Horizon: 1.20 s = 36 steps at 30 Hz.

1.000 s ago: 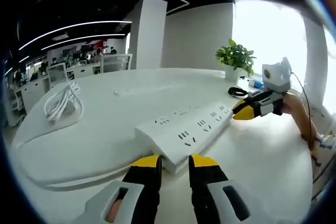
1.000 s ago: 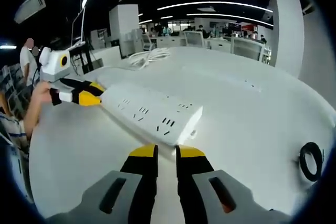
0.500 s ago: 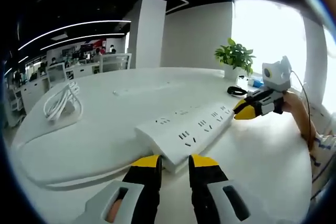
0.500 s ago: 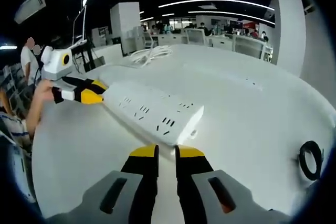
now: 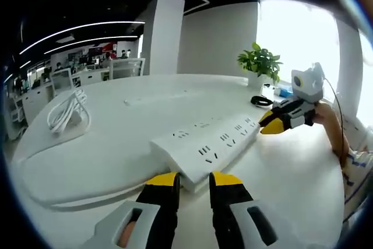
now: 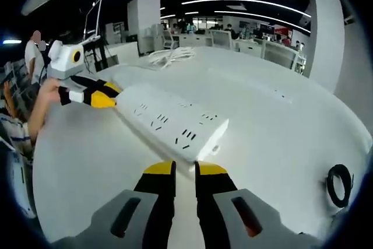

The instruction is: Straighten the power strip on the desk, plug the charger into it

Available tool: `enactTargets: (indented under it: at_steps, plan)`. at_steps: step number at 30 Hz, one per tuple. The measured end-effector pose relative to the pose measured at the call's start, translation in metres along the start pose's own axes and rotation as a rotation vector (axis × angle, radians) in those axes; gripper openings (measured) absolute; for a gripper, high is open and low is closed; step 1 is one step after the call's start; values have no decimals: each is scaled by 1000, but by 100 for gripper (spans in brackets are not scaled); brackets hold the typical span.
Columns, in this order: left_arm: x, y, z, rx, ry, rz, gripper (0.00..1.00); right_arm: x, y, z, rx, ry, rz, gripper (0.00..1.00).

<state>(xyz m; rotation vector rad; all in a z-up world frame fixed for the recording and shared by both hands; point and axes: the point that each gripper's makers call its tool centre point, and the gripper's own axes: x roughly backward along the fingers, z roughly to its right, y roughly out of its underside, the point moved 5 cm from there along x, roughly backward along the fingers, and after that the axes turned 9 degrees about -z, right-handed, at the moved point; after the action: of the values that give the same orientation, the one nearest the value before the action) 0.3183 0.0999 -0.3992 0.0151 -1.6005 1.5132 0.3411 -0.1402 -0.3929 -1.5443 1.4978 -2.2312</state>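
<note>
Bracing the power strip [image 5: 205,143] from both ends, I am squaring it on the desk [image 5: 105,144]: my left gripper [image 5: 193,177] and right gripper [image 6: 184,168], jaws nearly closed on nothing, are nudging opposite ends, while the charger's white coiled cable [image 5: 67,111] is lying near the desk's far edge.

Open-plan office.
Beyond the gripper's white surface [image 5: 116,138]: rows of desks [image 6: 233,42], ceiling light strips [image 5: 87,27], a potted plant [image 5: 261,65].

grey tongs [image 5: 194,182], yellow-black tips, white cam box
</note>
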Motion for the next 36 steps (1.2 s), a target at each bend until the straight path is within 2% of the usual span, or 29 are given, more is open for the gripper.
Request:
enactTargets:
  at_steps: [36]
  plan:
    - [-1, 1, 6, -1, 39, -3, 20, 6, 5, 1, 43, -1, -39, 11]
